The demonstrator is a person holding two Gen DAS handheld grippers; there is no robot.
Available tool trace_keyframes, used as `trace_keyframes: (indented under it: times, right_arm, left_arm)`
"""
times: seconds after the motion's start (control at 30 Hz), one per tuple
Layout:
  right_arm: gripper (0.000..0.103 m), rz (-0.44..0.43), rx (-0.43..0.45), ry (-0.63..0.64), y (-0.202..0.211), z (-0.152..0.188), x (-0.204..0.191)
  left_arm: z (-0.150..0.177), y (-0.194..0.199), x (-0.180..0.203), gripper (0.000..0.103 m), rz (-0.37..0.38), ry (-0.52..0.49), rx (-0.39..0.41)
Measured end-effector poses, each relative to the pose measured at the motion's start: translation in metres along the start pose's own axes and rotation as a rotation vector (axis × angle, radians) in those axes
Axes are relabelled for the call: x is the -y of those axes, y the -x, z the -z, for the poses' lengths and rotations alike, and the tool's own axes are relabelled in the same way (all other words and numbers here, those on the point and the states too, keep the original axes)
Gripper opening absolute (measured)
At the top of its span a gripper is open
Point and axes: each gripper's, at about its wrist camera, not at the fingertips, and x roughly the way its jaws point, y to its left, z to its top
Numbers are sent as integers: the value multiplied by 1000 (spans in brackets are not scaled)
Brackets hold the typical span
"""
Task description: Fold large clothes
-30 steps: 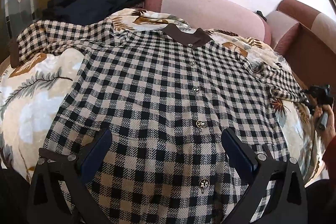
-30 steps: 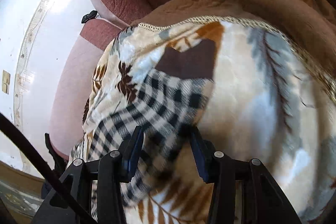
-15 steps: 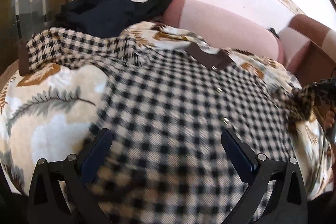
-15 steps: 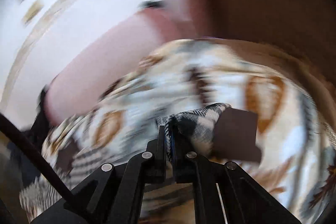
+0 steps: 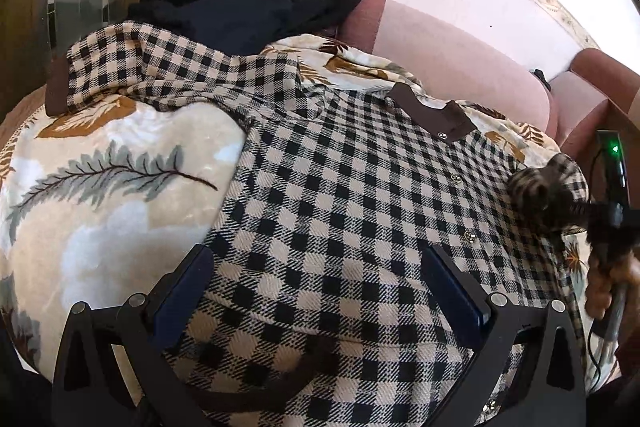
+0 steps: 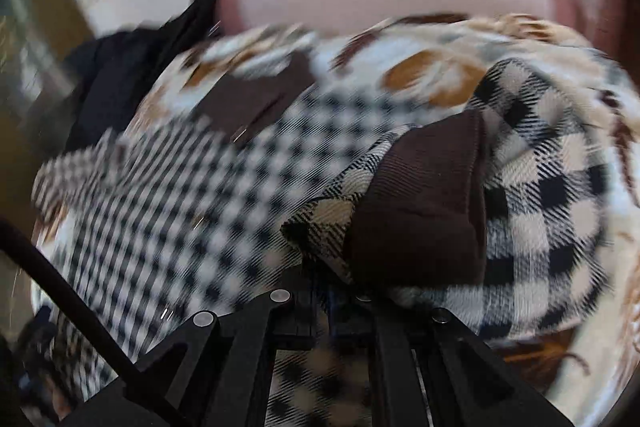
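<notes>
Right tool (image 6: 332, 291) clamped on checked shirt (image 5: 340, 211) sleeve cuff (image 6: 424, 211), lower centre, for folding inward. Left tool (image 5: 320, 291) gaping, empty, low over shirt front, probably ready to pin.

Checked shirt (image 5: 340, 211) on leaf-print blanket (image 5: 108, 195)

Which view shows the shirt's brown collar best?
The left wrist view: the brown collar is sharp and unobstructed at the top of the checked shirt. In the right wrist view the collar is only a motion-blurred dark patch.
</notes>
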Motion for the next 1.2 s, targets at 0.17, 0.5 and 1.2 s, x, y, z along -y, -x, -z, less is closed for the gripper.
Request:
trace_keyframes:
  times: [0.17, 0.5, 1.2]
  right_arm:
    - [9, -102, -114, 207, -13, 23, -45]
    - [39, -393, -29, 71, 52, 12, -8]
    - [44, -146, 103, -245, 82, 14, 96]
  left_arm:
    - [4, -3, 9, 103, 5, -31, -1]
    - [-19, 2, 56, 103, 96, -88, -7]
    - [-30, -116, 232, 12, 267, -507, -224]
